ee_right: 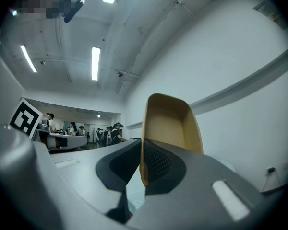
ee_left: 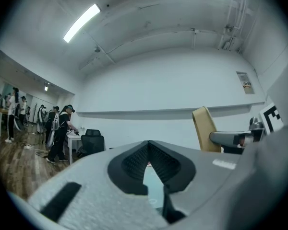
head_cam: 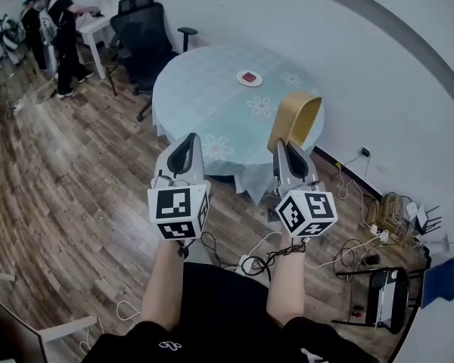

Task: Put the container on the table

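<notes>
Right tool (ee_right: 141,147) pinched on wall of upended tan container (ee_right: 170,123), near round tabletop (head_cam: 212,89); left tool (ee_left: 149,145) closed, empty.

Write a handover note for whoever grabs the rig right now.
Right gripper: shut on one wall of the tan container, which it holds on edge in the air by the near edge of the round table.
Left gripper: shut, empty.
Done: container is in hand.
Left: bring it over the table, set it down, release. A small plate sits on the far side, so probably place short of it.
</notes>
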